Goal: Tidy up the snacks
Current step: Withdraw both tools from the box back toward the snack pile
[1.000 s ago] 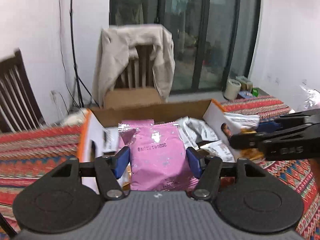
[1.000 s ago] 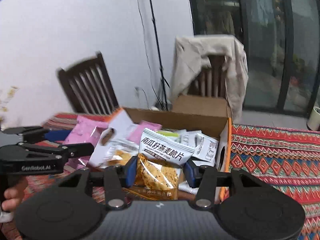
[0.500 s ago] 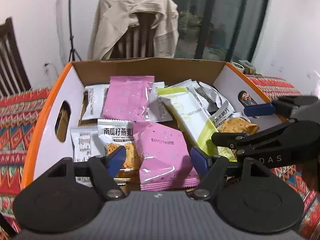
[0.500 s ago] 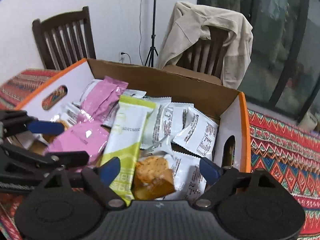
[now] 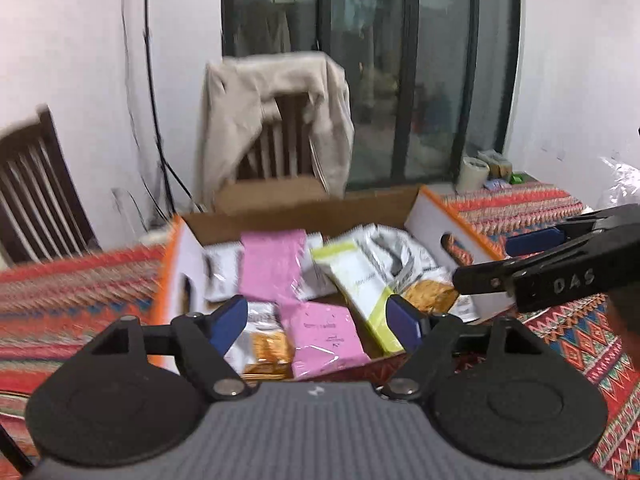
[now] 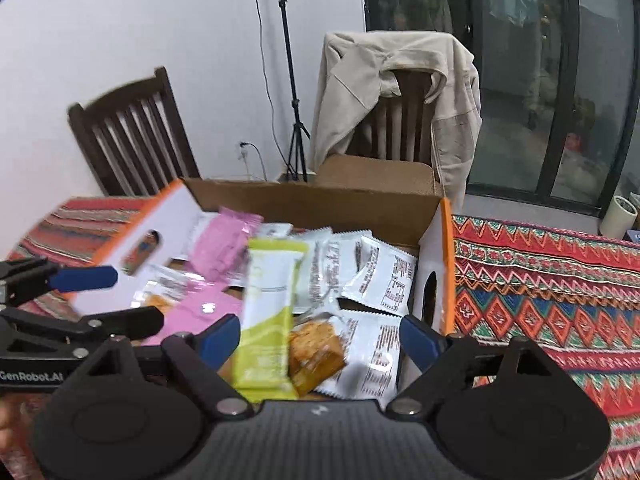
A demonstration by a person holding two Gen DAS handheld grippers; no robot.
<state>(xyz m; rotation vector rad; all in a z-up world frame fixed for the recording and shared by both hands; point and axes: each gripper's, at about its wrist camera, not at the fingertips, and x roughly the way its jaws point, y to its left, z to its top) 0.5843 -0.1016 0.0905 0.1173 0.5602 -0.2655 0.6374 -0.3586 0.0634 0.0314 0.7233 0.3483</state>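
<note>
snacks: a loose heap of packets lies inside the cardboard box; the pink packet sits at the near edge, the green packet slants across the middle, white packets crowd the right wall, and a cracker packet lies nearest the right tool.
box: open-topped, with orange-edged end walls and hand-holes, so things can be dropped in from above; it stands on the worktop under a patterned cloth.
left gripper: jaws spread and have just been opening; the pink packet shows between them, but the pads do not press it, so I judge it released into the box.
right gripper: jaws spread wide, nothing pinched; the cracker packet lies free below.
surroundings: two wooden chairs behind the box, one draped with a beige jacket.
</note>
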